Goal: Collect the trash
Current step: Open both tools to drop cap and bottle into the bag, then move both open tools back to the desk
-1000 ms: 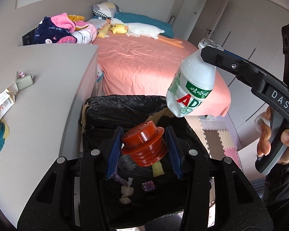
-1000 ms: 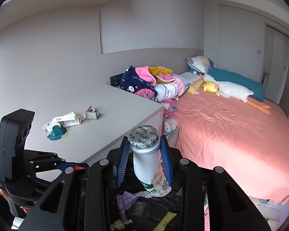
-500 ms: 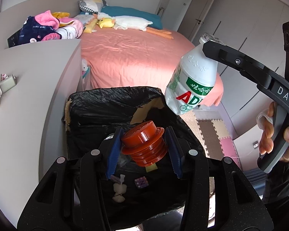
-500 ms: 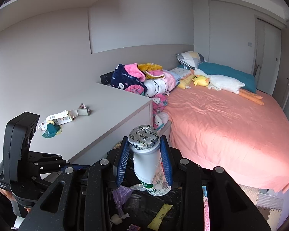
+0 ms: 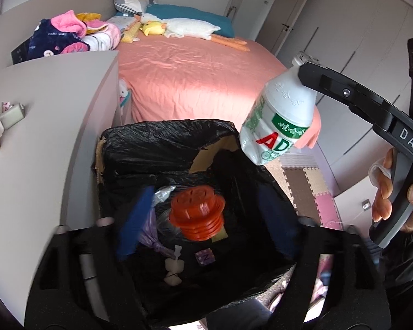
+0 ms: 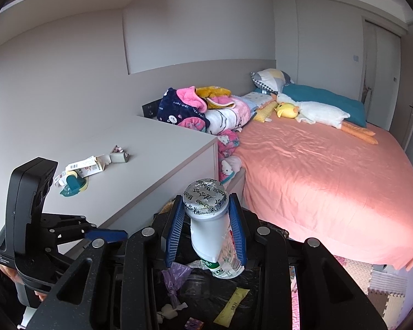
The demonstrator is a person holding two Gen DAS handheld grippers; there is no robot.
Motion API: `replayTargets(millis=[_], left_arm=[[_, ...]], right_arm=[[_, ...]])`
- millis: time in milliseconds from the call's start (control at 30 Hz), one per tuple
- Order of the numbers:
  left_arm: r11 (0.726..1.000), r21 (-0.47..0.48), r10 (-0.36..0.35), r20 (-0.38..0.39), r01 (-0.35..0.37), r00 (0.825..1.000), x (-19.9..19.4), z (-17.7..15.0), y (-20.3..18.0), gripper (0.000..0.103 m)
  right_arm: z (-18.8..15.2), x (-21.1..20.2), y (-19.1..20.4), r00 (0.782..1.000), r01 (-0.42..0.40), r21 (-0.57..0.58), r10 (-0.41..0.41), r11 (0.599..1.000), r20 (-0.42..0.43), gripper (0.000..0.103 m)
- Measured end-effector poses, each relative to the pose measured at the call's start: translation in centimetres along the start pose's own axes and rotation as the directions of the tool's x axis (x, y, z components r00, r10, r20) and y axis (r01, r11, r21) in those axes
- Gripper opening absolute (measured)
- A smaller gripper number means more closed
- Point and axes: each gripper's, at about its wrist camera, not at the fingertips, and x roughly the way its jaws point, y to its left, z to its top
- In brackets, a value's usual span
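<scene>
Over the black-lined trash bin [image 5: 162,148], the orange ribbed plastic lid [image 5: 197,213] sits between the blue pads of my left gripper [image 5: 203,220], touching neither one. Those jaws have just been opening and now stand as wide as they go, so I judge the lid is dropping free into the bin. To do this step well I keep the left hand quiet above the middle of the opening until the lid lands among the scraps below, clear of the rim.

My right gripper [image 6: 206,228] has the white plastic drink bottle with the foil seal [image 6: 206,220] between its pads, neck up, base hanging over the far right corner of the bin. These jaws have just been opening too, and in the right wrist view I see a thin gap on each side of the neck, so I judge the hold is going. That base hangs near the bin's edge; I would ease it inward so it falls inside.

On the grey counter [image 6: 151,148] beside the bin, torn white paper wrappers [image 6: 85,166] lie uncollected, well apart from both jaws.
</scene>
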Motion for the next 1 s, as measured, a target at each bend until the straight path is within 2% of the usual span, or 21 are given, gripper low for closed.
replayTargets(millis=[33,67,100,267,667,1000], left_arm=[[1.0,0.005,0.023,0.022,-0.024,0.999,-0.3,0.0,0.0,0.097],[0.999,0.019,0.04,0.028,-0.041,0.999,-0.5,0.1,0.0,0.097],[0.998,0.028,0.048,0.031,-0.049,0.998,-0.6,0.1,0.0,0.097],[0.998,0.037,0.042,0.037,-0.043,0.998,-1.1,0.1,0.2,0.097],[0.998,0.022,0.062,0.045,-0.063,0.997,-1.5,-0.2,1.4,0.097],[0.995,-0.006,0.102,0.048,-0.102,0.994,-2.4,-0.6,4.0,0.097]], right_arm=[[0.0,-0.1,0.1,1.0,0.007,-0.003,-0.007,1.0,0.01,0.056],[0.1,-0.5,0.1,0.999,0.025,-0.005,-0.024,1.0,0.032,0.081],[0.1,-0.9,0.2,0.997,0.053,-0.005,-0.052,0.999,0.063,0.09],[0.5,-1.6,-0.1,0.994,0.058,-0.002,-0.058,0.998,0.094,0.09],[0.6,-0.9,0.2,0.996,0.055,-0.018,-0.054,0.998,0.073,0.09],[0.8,1.2,2.6,0.999,0.016,-0.046,-0.014,0.999,0.046,0.09]])
